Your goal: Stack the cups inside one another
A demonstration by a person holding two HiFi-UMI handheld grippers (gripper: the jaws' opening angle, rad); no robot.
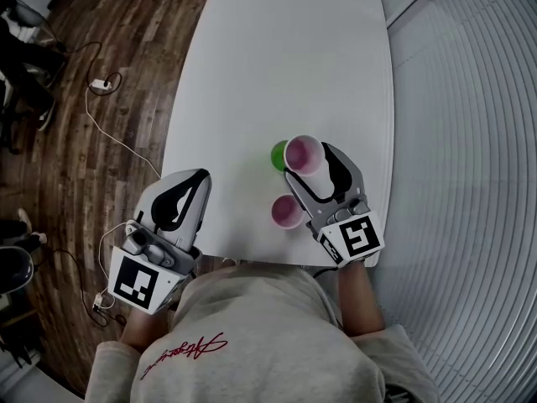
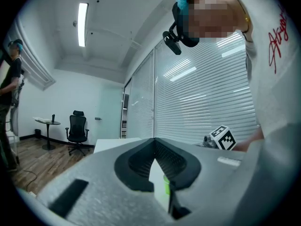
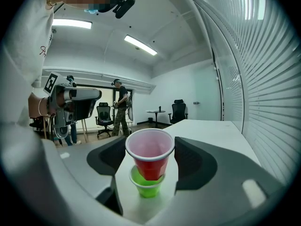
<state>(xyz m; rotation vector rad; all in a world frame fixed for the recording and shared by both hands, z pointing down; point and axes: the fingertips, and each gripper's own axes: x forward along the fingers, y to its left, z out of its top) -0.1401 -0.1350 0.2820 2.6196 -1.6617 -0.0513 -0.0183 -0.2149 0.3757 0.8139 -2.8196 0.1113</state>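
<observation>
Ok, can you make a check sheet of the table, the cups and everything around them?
Surface: white table, mostly bare.
Job's things: red cup partly down in green cup; second red cup stands alone nearby.
Clutter: nothing seen.
Grippers: right gripper, fingers closed on the red cup's sides; left gripper shut and empty at the table's near edge.
Cables: white cable and plug block on the wooden floor.
Surroundings: blinds, office chair, a person standing.
</observation>
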